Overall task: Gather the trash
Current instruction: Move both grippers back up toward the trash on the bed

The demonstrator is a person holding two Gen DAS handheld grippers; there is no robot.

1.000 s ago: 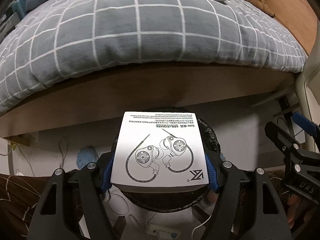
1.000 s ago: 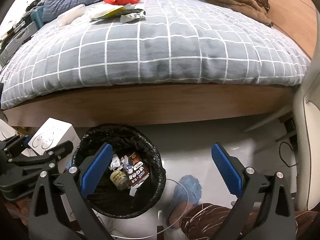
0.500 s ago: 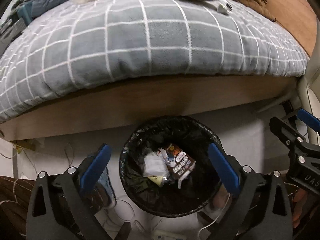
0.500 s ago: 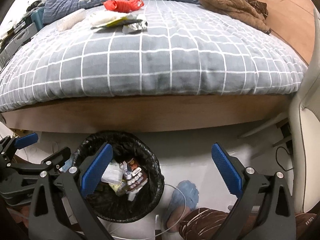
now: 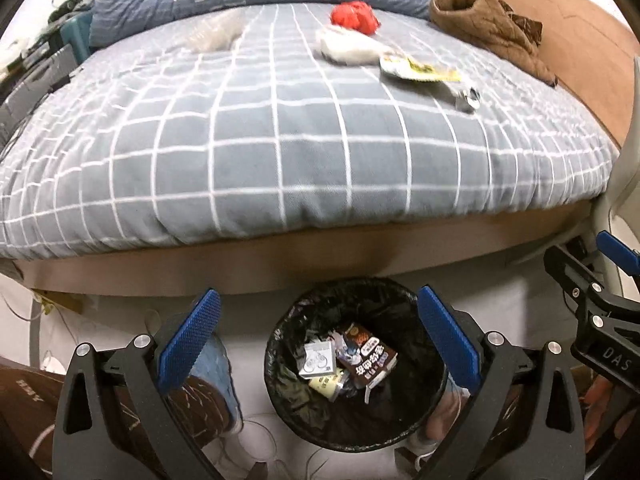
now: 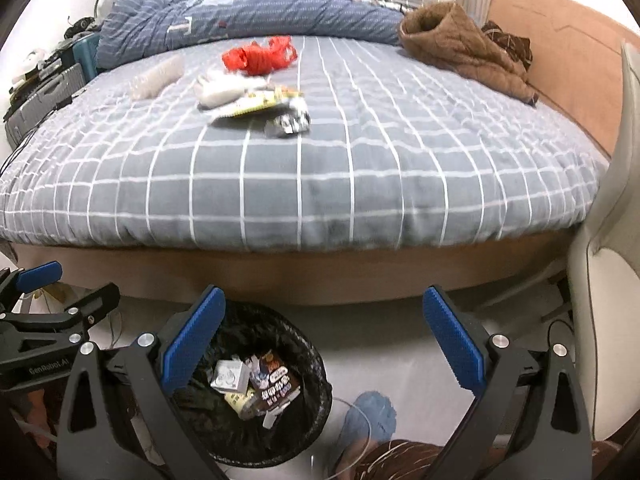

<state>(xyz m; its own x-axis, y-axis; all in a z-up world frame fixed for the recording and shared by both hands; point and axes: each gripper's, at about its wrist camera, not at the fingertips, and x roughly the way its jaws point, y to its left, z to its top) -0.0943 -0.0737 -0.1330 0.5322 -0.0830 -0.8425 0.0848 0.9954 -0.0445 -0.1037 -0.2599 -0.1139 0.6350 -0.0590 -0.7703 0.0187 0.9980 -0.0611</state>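
A black-lined trash bin (image 5: pixel 280 344) stands on the floor by the bed and shows in the right wrist view (image 6: pixel 316 364) too. Inside lie a white earphone box (image 5: pixel 318 364) and a brown carton (image 5: pixel 370 360). My left gripper (image 5: pixel 316 340) is open and empty above the bin. My right gripper (image 6: pixel 324 348) is open and empty to the bin's right. On the grey checked bed (image 6: pixel 320 168) lie a red bag (image 6: pixel 260 56), a white wad (image 6: pixel 218 88), a yellow wrapper (image 6: pixel 260 104), a silver wrapper (image 6: pixel 290 122) and a clear bottle (image 6: pixel 156 76).
A brown jacket (image 6: pixel 460 48) and a blue duvet (image 6: pixel 240 20) lie at the far side of the bed. A beige chair (image 6: pixel 608 280) stands at the right. Blue slippers (image 6: pixel 372 412) and cables are on the floor near the bin. Suitcases (image 6: pixel 44 92) stand at the left.
My left gripper opened and let go of the white earphone box, which now lies in the bin. Both grippers have risen, so more of the bed top shows.
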